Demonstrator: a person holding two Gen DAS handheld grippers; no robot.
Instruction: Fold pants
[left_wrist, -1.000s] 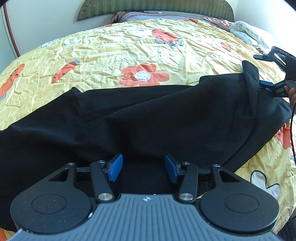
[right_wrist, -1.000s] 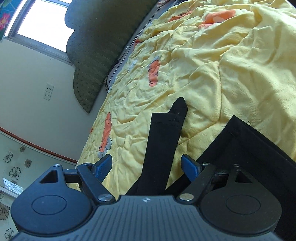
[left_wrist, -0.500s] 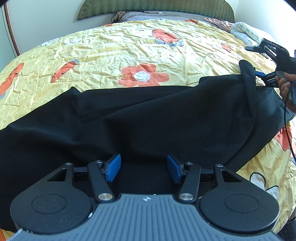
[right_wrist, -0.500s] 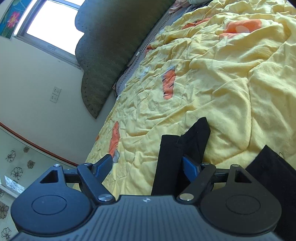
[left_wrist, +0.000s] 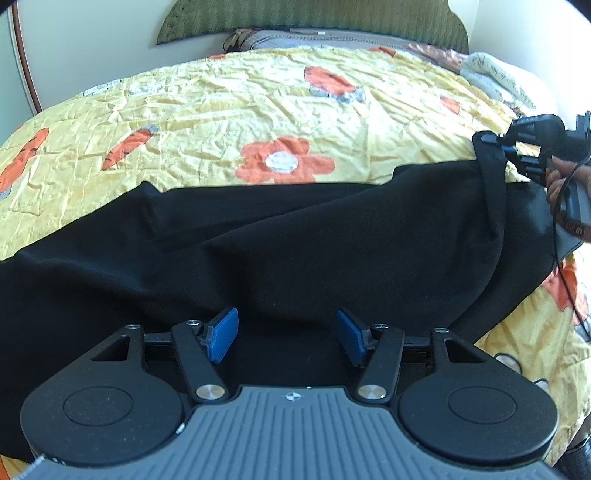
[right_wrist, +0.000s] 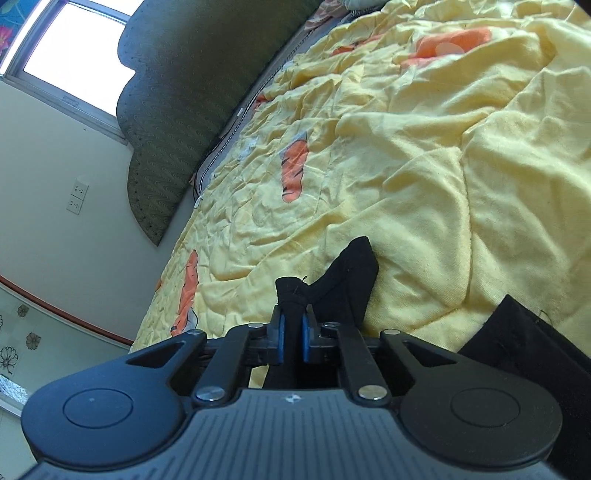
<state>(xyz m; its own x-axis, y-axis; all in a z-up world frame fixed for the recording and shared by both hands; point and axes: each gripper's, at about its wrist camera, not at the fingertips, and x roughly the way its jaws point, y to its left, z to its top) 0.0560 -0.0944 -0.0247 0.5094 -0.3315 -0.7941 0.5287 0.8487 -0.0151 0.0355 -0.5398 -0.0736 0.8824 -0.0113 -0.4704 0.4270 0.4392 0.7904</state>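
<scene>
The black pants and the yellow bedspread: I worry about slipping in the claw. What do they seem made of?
The black pants look like a soft matte knit, perhaps cotton jersey: no sheen, draping in broad loose folds. The yellow bedspread looks like quilted cotton: dull, finely crumpled, with stitched seams. The right claw is shut on the pants; the left claw is open.

Beyond left gripper (left_wrist: 286, 336): black pants (left_wrist: 295, 240) lying across; yellow bedspread (left_wrist: 229, 110) stretching bare to headboard (left_wrist: 314, 16); right gripper (left_wrist: 506, 142) crowding far right.
</scene>
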